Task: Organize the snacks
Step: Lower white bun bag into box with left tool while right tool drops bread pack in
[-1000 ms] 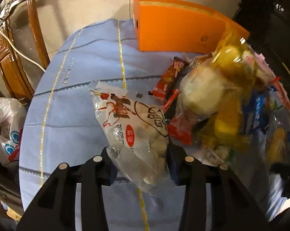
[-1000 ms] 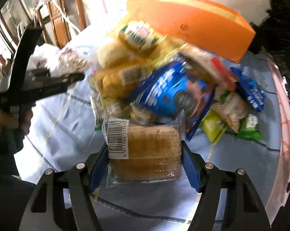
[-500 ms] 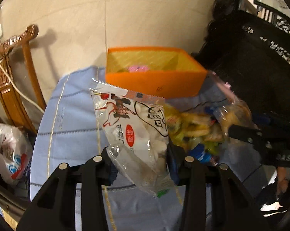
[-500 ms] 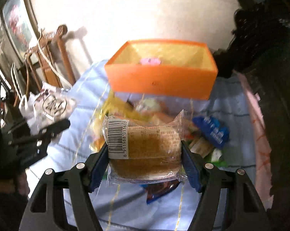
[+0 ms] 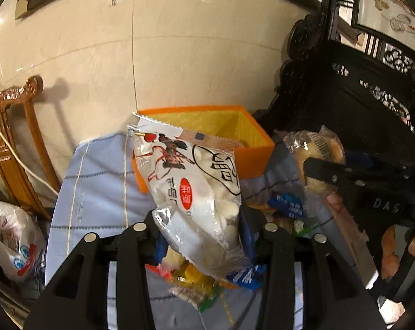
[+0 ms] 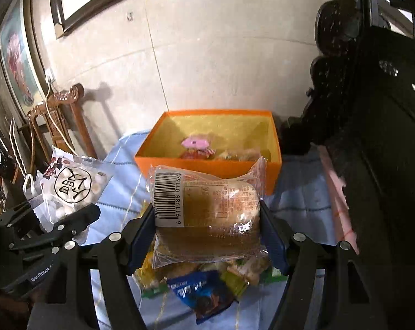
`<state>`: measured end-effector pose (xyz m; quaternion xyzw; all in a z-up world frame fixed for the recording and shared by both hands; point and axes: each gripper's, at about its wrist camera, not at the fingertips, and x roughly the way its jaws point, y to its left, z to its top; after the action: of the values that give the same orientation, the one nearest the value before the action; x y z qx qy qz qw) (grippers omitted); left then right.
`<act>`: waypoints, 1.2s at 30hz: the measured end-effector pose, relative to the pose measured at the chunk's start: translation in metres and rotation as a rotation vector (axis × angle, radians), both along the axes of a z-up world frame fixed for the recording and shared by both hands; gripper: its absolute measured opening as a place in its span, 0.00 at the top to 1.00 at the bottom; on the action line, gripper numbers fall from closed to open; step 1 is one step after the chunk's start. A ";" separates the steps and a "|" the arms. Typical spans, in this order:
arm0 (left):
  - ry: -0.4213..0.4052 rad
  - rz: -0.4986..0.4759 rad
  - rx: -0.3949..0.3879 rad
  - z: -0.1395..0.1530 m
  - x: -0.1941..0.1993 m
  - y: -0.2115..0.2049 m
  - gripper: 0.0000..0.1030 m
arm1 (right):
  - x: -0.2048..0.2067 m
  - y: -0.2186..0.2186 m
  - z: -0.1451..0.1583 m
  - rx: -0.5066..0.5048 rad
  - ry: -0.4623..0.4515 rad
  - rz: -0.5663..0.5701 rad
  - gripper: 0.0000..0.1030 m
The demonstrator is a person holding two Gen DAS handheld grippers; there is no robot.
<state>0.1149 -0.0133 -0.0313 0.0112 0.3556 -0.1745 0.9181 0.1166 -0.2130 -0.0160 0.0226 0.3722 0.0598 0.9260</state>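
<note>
Here, items run left to right.

Chair (image 5: 20, 137): carved wood, at the far left, beside the table; not part of the task.
Table (image 5: 97, 181): covered in a pale blue cloth with stitched lines.
Left gripper (image 5: 201, 233): pinching the lower half of the white bag (image 5: 196, 192), which stands up and leans left, clear of the cloth.
White bag, seen from the right wrist (image 6: 69, 189): held at the left of that view, beside the box rather than above it.
Box (image 6: 207, 165): orange, open-topped, at the far edge of the table; a pink packet (image 6: 195, 143) and a few other snacks lie inside.
Right gripper (image 6: 207, 231): clamped on both ends of the bun (image 6: 207, 206), a clear wrapper with a barcode label, held level in front of the box's near wall.
Pile (image 6: 201, 283): loose snacks left on the cloth below both grippers.
Step in hand (judged): carrying both packs to the box.
Doing it well: bring each pack over the near wall before opening the jaws; let go low and over bare floor of the box, the bun right, the bag left, so neither catches the rim or the other gripper.
</note>
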 end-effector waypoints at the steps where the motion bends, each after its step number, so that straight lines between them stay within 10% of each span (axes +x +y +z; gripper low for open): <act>1: -0.009 0.001 -0.003 0.005 0.003 -0.002 0.61 | 0.002 -0.001 0.002 -0.002 -0.005 -0.002 0.31; 21: -0.080 0.021 -0.026 0.037 0.166 -0.034 0.59 | 0.143 -0.013 0.035 -0.005 -0.091 -0.063 0.31; 22: -0.085 0.024 -0.028 0.035 0.183 -0.038 0.57 | 0.159 -0.012 0.033 -0.013 -0.080 -0.048 0.30; 24: -0.071 0.045 -0.020 0.021 0.213 -0.044 0.19 | 0.199 -0.017 0.016 0.001 -0.011 -0.028 0.28; 27: 0.024 0.097 0.029 -0.016 0.247 -0.039 0.14 | 0.215 -0.037 -0.001 0.057 0.062 -0.072 0.28; 36: 0.053 0.116 0.085 -0.063 0.187 -0.009 0.14 | 0.146 -0.029 -0.058 0.014 0.120 -0.093 0.25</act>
<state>0.3018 -0.0222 -0.0942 0.0250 0.3871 -0.1061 0.9156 0.2625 -0.2421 -0.0741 0.0498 0.4250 0.0178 0.9036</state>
